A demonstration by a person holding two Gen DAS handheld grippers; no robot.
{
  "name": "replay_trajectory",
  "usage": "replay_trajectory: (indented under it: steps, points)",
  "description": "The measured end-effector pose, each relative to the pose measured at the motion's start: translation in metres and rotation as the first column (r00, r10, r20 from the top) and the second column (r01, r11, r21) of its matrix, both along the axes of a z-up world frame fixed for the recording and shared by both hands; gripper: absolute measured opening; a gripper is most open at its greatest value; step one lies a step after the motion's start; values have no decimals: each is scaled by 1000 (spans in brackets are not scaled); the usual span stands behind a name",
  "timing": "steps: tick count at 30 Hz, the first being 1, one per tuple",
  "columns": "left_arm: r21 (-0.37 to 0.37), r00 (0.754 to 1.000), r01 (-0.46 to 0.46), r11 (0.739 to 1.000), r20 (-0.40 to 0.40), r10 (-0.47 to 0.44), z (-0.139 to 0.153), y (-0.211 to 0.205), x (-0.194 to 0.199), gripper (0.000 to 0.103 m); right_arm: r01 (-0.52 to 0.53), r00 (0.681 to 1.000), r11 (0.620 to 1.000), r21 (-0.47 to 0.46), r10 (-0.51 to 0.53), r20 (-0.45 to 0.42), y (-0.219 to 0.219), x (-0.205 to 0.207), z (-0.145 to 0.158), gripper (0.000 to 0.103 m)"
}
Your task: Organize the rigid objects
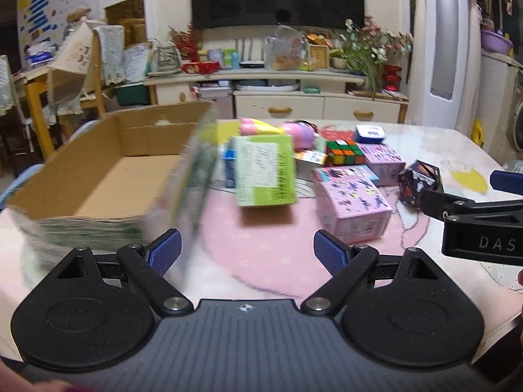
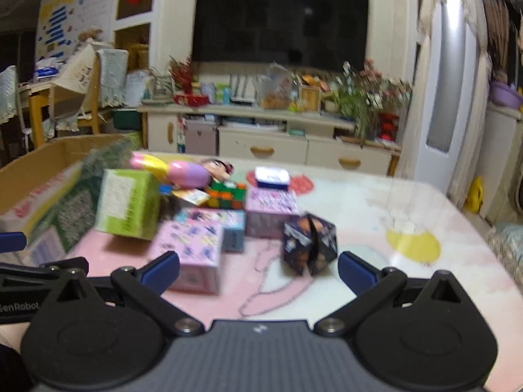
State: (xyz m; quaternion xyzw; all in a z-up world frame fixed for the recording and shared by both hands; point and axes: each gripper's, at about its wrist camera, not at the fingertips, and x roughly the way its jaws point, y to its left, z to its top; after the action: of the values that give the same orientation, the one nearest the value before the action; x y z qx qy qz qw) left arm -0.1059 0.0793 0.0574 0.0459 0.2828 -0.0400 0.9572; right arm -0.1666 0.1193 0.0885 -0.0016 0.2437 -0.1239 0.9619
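Left wrist view shows the left gripper (image 1: 246,250) with jaws spread and empty; the right gripper (image 2: 258,269) is likewise wide apart, holding nothing. Risk, I judge: both frames are smeared with motion, so a hurried reach could clip the tilted green box (image 1: 265,170) at 12 o'clock or shove the near pink box (image 1: 354,209) at 2 o'clock. Farther, at 10 o'clock, the cardboard box (image 1: 98,176) sits open, seemingly empty
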Motion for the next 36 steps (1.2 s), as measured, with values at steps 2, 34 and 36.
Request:
replay_trajectory:
  steps: [2,34,36]
  points:
    - [-3,1000,-24,1000,12,24,7,12,-10,103,-32,999,999,-1,32,19,14,-5,10,102]
    - [-57,953,-269,961,128,274,38,63,-74,103,-330,927,943,-32,331,176,145,-46,75,102]
    - [-60,953,-265,962,132,271,37,65,-73,103,-330,927,944,-30,330,179,145,-48,74,102]
